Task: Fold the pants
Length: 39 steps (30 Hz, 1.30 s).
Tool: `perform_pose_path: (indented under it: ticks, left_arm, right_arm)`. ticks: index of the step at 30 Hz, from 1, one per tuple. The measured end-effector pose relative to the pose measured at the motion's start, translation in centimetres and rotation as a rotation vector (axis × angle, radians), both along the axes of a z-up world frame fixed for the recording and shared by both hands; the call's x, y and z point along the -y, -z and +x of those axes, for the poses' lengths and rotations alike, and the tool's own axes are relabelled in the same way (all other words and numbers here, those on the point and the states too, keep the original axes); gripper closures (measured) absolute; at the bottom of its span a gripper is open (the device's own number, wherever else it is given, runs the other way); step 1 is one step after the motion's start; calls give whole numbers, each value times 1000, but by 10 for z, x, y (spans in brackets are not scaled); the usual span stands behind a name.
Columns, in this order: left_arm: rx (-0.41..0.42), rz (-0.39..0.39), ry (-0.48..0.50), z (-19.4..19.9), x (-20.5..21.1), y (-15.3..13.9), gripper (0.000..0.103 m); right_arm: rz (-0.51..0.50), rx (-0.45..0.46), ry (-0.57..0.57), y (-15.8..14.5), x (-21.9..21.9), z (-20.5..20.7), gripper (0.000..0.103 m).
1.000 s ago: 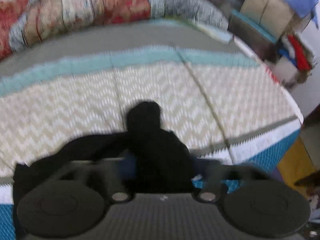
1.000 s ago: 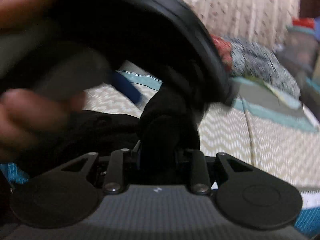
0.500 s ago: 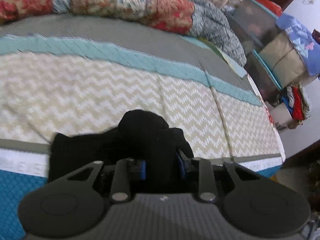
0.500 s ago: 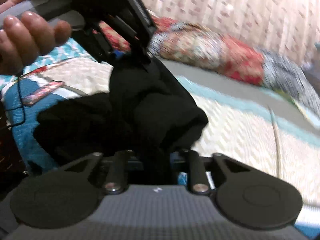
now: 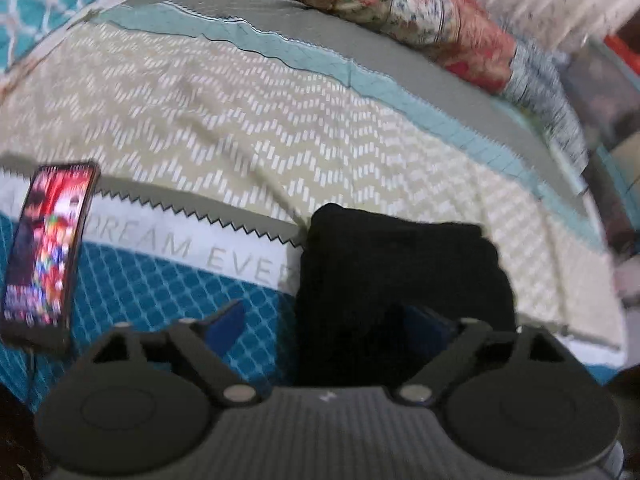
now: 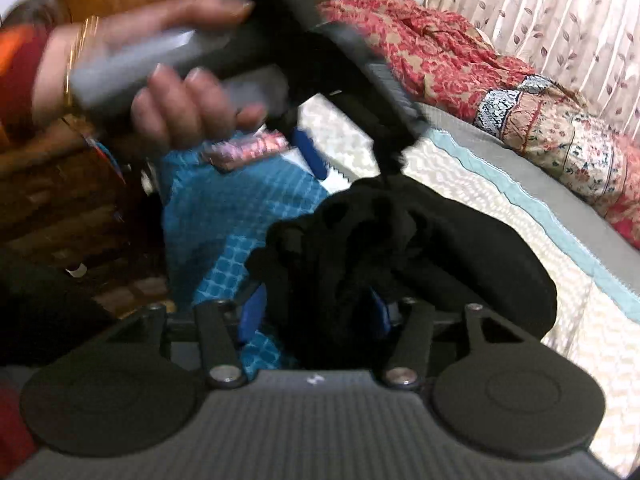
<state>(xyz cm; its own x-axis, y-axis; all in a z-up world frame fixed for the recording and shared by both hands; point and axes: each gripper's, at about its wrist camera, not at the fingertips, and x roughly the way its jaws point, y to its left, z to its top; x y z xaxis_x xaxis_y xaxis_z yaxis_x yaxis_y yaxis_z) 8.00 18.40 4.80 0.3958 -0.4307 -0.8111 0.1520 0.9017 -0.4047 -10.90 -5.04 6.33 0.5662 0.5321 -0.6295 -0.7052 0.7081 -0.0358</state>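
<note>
The black pants point(image 5: 400, 272) lie bunched in a thick folded bundle on the patterned bedspread point(image 5: 248, 132). My left gripper point(image 5: 332, 320) is open, its blue pads wide apart; the bundle lies between them and over the right pad. In the right wrist view the pants point(image 6: 400, 248) are a dark heap. My right gripper point(image 6: 316, 312) has its blue pads partly apart with black cloth between them. The left gripper point(image 6: 316, 148), held in a hand, hovers above the heap.
A phone with a lit screen point(image 5: 44, 248) lies on the teal part of the bedspread at the left. A red floral quilt point(image 5: 392, 12) runs along the far side. Boxes and clutter point(image 5: 608, 92) stand at the right of the bed.
My left gripper has opened and let go of the pants, and swung left so the phone shows. My right gripper's pads have spread apart. The bundle has dropped onto the bedspread.
</note>
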Motion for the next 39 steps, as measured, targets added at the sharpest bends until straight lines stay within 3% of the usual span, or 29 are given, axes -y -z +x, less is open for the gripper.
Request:
perform_pose_path:
  ticks: [4,8,11,14,15,17,20,23,26,30,32,36,39]
  left_arm:
    - [49,-54,6,-14,-8,-12,7]
    - [74,-5,58,-20,9,-19,6]
    - [84,39,72,-22,14,-18,6]
    - [52,47,47,-19,9,-10,6]
    - [41,53,36,-18,9,-7,6]
    - [37,93,34,-19,11,1,6]
    - [32,193,49,-23,21,18,0]
    - [36,152,51,-28,16,18,0]
    - [63,93,43,-32,8,10,0]
    - [53,23,41,-32,-2,19,0]
    - [8,-33,22,-29,-6,30,0]
    - [-72,-193,-35,-22,-19,49,0]
    - [-58,-211,-13,-20,-14,55,0]
  right_arm:
    - [186,-44,19,-24,26,0,46]
    - [290,-82,59,-30,24,15,46]
    - [280,-136,101,-14,2,30,47]
    - [274,-297,54,15,-26,45,47]
    - [228,-311,41,24,-39,39,46]
    - [128,-261,-21,35,-61,25,44]
    - [89,-195,-69,30,-69,9,39]
    - [200,-237,-22,12,-42,14,41]
    - [293,-221,71,1,-2,9,40]
    - [414,-266,307,12,56,6,23]
    - [465,-331,417,27,74,9,22]
    - [600,-504,499,60,84,32,20]
    - [678,-625,498,83,77,52,15]
